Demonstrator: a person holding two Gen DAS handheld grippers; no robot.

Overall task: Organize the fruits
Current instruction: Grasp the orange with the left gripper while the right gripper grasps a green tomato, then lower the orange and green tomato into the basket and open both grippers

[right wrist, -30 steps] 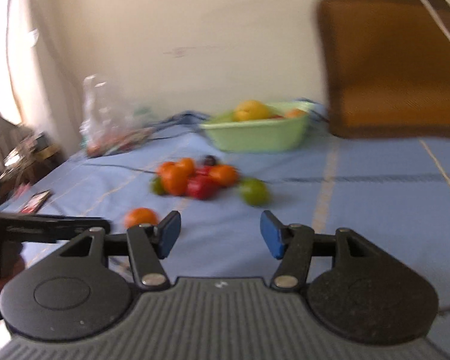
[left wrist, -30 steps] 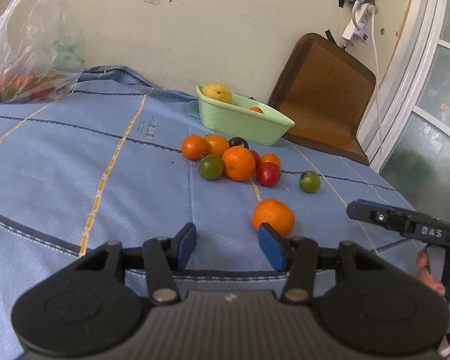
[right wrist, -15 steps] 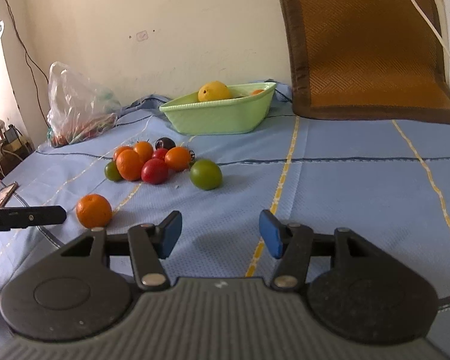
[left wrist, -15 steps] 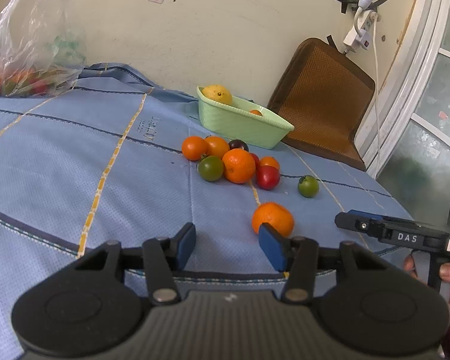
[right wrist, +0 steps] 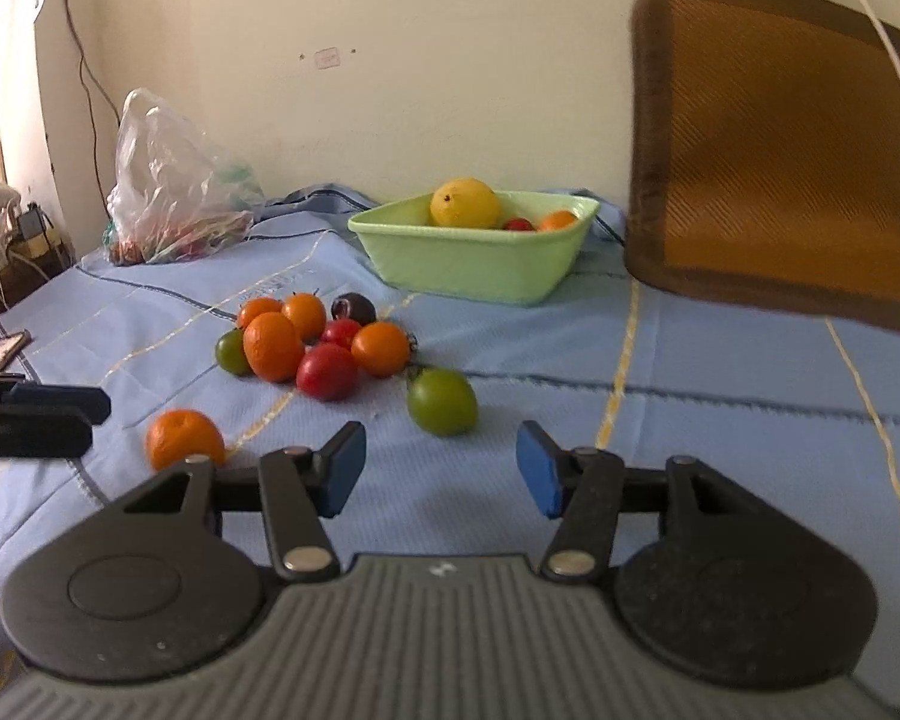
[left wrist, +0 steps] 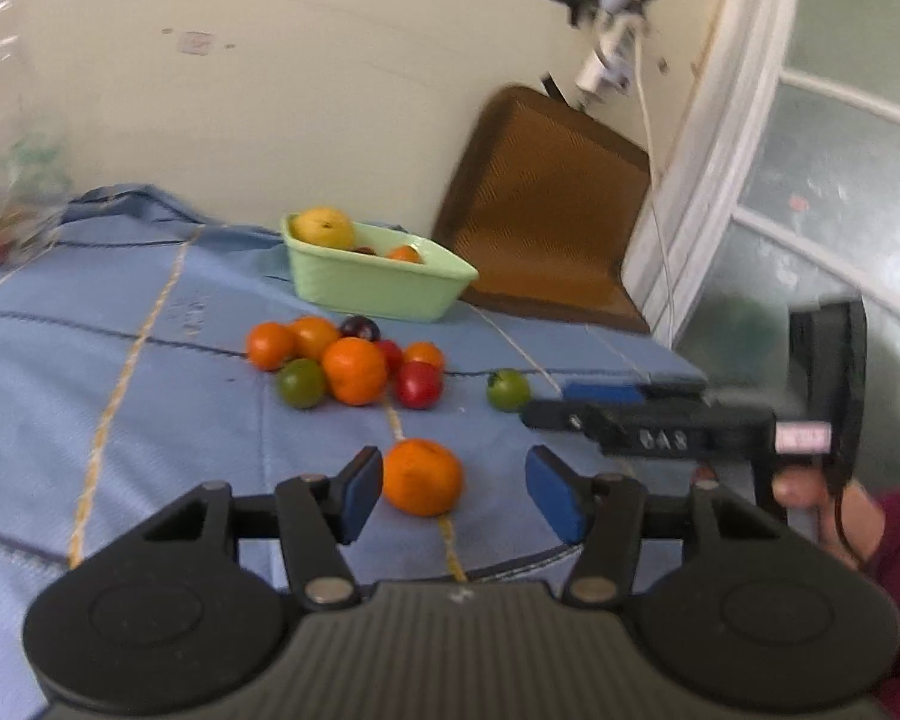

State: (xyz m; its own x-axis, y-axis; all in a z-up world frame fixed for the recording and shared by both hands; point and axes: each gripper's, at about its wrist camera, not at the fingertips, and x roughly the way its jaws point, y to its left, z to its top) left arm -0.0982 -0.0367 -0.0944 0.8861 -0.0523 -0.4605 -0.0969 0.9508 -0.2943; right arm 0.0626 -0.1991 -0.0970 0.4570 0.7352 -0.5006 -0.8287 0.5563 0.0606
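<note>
A lone orange (left wrist: pixel 423 477) lies on the blue cloth just ahead of my left gripper (left wrist: pixel 453 495), whose jaws are opening; the orange sits near the left pad, untouched. Beyond it lies a cluster of fruit (left wrist: pixel 347 363) of orange, red, green and dark colours. A green fruit (left wrist: pixel 508 389) lies apart to the right. The pale green bowl (left wrist: pixel 378 285) at the back holds a yellow fruit (left wrist: pixel 324 227) and small ones. My right gripper (right wrist: pixel 441 474) is open and empty, with the green fruit (right wrist: pixel 441 401) just beyond it and the lone orange (right wrist: pixel 183 437) at its left.
A brown woven cushion (right wrist: pixel 774 150) leans on the wall at the back right. A clear plastic bag (right wrist: pixel 171 180) of produce sits at the back left. A phone (right wrist: pixel 0 351) lies at the cloth's left edge. The other gripper (left wrist: pixel 660 423), with a hand, shows at right.
My left gripper has opened wider and swung so that the lone orange now lies between its pads' lines instead of beside the right pad. The right gripper view turned toward the fruit and moved closer.
</note>
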